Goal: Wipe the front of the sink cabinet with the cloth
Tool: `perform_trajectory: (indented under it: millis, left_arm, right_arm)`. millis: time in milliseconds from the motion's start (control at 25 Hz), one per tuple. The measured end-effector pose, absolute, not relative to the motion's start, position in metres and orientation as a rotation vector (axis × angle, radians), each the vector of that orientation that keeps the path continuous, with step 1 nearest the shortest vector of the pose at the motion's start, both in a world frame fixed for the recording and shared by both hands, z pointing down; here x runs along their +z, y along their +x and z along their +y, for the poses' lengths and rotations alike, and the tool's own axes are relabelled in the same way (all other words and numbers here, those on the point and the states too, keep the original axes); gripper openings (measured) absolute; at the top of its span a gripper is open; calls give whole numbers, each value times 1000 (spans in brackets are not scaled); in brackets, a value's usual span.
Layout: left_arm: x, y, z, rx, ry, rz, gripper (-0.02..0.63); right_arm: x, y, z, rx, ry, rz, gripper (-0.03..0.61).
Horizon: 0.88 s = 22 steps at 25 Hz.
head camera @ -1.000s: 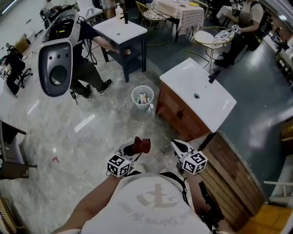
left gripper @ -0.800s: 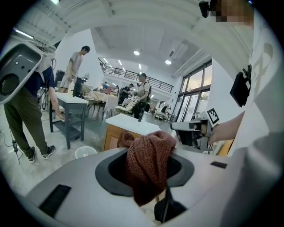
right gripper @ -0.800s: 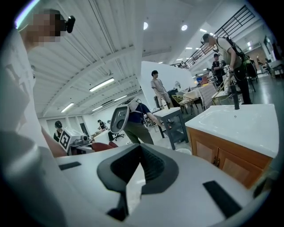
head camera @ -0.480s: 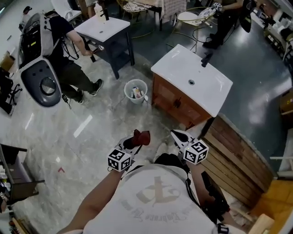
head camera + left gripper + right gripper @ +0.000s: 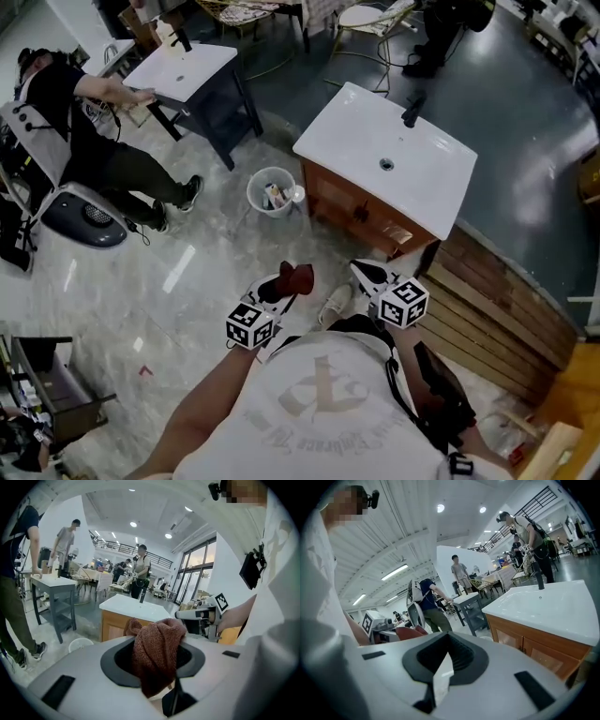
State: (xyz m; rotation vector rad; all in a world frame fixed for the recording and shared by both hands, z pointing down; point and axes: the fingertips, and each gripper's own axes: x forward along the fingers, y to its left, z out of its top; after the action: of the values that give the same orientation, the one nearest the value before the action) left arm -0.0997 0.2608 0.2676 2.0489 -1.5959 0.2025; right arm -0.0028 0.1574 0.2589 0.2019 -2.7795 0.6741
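Note:
The sink cabinet [image 5: 359, 217] has a white basin top [image 5: 375, 141] and a brown wooden front with doors. In the head view it stands ahead of me, slightly to the right. My left gripper [image 5: 278, 287] is shut on a dark red cloth [image 5: 297, 277], held in the air short of the cabinet. In the left gripper view the bunched cloth [image 5: 157, 651] fills the jaws, and the cabinet [image 5: 117, 625] shows beyond it. My right gripper [image 5: 362, 272] is shut with nothing in it, level with the left one. In the right gripper view the cabinet front [image 5: 534, 651] lies to the right.
A white bucket [image 5: 271, 191] holding bottles stands on the marble floor left of the cabinet. Wooden planks [image 5: 497, 314] lie to the right of it. A person [image 5: 103, 155] leans on a dark table with a white top [image 5: 183, 67] at the far left.
The head view has shifted: the cabinet and bucket now sit further left and nearer. Both grippers stay before my body, the cloth still in the left one.

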Motion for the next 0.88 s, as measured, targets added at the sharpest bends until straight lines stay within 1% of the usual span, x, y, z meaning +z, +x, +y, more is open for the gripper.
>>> perform_trajectory:
  millis: [560, 880]
  left_arm:
    - [278, -117, 125, 297, 2122, -1462, 141]
    - [294, -114, 94, 357, 2158, -1365, 141]
  right_arm:
    - [278, -29, 52, 744, 256, -2748, 12]
    - [290, -29, 28, 775, 325, -2725, 12]
